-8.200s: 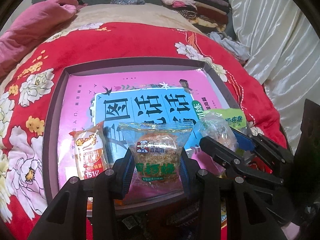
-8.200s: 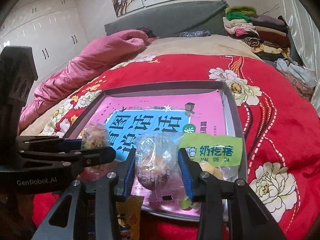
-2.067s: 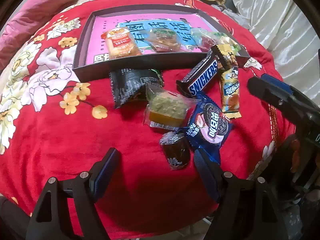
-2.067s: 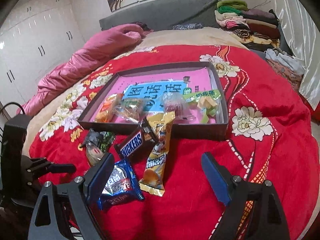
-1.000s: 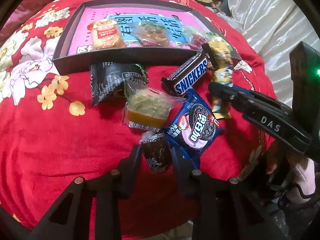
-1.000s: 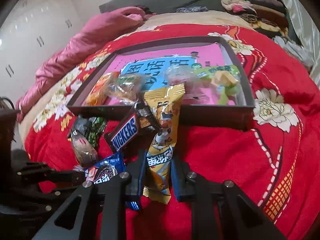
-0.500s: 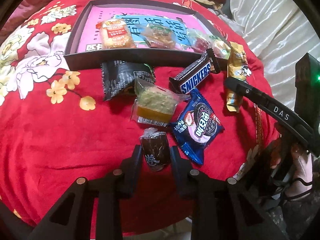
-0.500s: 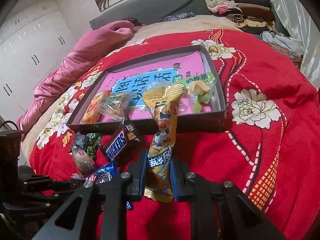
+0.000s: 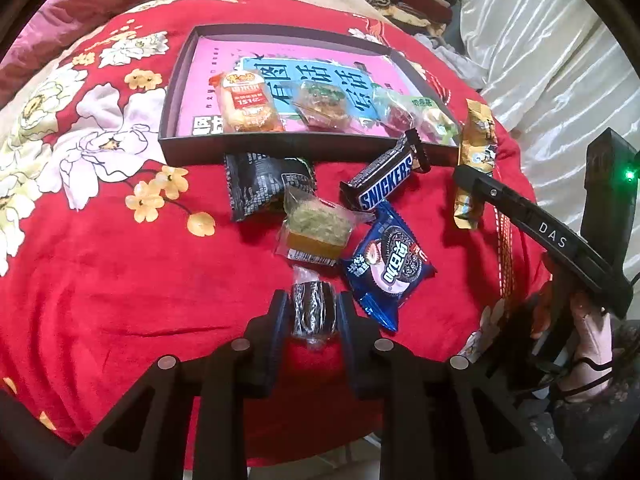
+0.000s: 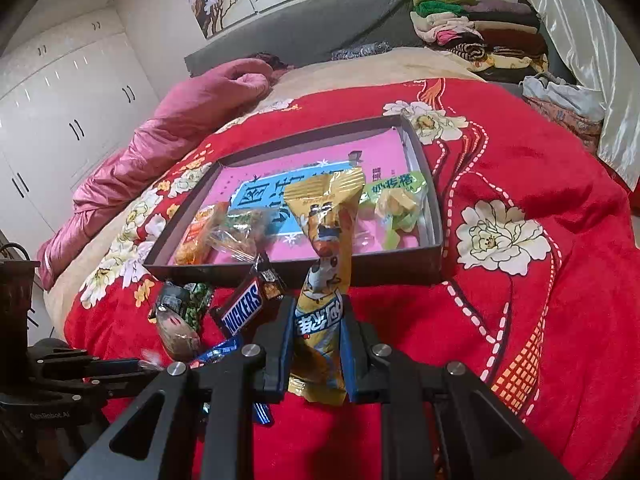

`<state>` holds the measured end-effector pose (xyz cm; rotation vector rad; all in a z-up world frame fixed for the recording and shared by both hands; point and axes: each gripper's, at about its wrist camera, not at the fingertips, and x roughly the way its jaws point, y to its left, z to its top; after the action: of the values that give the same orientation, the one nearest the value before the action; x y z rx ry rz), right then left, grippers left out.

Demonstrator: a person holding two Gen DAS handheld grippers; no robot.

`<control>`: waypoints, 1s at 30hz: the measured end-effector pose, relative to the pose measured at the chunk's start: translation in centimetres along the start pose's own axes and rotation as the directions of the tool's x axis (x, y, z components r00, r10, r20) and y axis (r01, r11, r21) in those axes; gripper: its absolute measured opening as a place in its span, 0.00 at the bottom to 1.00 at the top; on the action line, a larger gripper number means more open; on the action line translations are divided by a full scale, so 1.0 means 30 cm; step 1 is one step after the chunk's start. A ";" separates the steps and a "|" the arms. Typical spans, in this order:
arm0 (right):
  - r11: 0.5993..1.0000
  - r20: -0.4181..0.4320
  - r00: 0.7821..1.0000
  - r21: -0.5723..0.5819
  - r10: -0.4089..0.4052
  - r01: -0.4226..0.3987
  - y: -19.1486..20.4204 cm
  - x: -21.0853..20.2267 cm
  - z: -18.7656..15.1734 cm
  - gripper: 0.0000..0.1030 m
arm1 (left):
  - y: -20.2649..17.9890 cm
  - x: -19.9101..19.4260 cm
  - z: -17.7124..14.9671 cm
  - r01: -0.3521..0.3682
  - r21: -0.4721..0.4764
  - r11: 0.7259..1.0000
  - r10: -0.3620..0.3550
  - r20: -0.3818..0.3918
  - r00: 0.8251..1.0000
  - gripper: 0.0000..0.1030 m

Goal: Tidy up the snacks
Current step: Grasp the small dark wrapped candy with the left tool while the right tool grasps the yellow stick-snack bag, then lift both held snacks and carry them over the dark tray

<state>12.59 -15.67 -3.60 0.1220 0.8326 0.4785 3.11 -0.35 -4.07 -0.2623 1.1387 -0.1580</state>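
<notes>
The left gripper (image 9: 313, 312) is pinching a small dark wrapped snack (image 9: 312, 310) between narrow jaws, just above the red blanket (image 9: 120, 280). The right gripper (image 10: 319, 330) is clamping a long yellow packet (image 10: 324, 264) (its top reaching over the tray (image 10: 438, 232) edge). A Snickers bar (image 9: 384, 182) and a blue Oreo pack (image 9: 390, 262) are lying in front of the tray.

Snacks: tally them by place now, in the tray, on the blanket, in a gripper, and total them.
In the tray: 4
Loose on the blanket: 4
Held in a gripper: 2, the dark roll in the left gripper, the yellow pack in the right gripper
Total: 10
</notes>
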 end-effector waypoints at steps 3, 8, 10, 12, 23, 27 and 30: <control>1.000 0.004 1.000 -0.001 0.000 0.000 0.000 -0.005 0.000 0.20 | 0.005 -0.002 -0.003 0.001 -0.005 1.000 -0.001 0.001 1.000 0.22; 1.000 0.002 1.000 -0.006 0.000 0.000 0.004 -0.001 0.000 0.20 | 0.012 0.002 -0.004 0.003 -0.011 1.000 -0.003 -0.005 1.000 0.22; 1.000 0.000 1.000 -0.004 0.002 -0.002 0.004 0.002 0.000 0.20 | 0.023 0.017 -0.010 0.012 -0.024 1.000 -0.012 -0.025 1.000 0.22; 1.000 0.006 1.000 -0.002 0.001 -0.001 0.002 0.001 -0.001 0.20 | 0.023 0.027 -0.016 0.009 -0.021 1.000 -0.010 -0.036 0.999 0.22; 1.000 0.016 1.000 0.007 0.017 -0.017 -0.001 -0.006 0.005 0.20 | -0.016 0.106 -0.045 -0.028 0.037 0.999 0.031 -0.100 0.994 0.28; 1.000 0.023 0.999 0.001 0.022 -0.022 0.003 -0.010 0.010 0.20 | -0.014 0.115 -0.043 -0.033 0.040 0.999 0.037 -0.102 0.994 0.26; 1.000 0.042 0.999 0.002 0.025 -0.025 0.004 -0.023 0.013 0.20 | -0.018 0.086 -0.035 -0.030 0.043 0.999 0.033 -0.076 0.997 0.26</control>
<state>12.45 -15.86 -2.84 0.1445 0.7917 0.4972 3.23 -1.66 -6.57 -0.2023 1.2140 -0.1649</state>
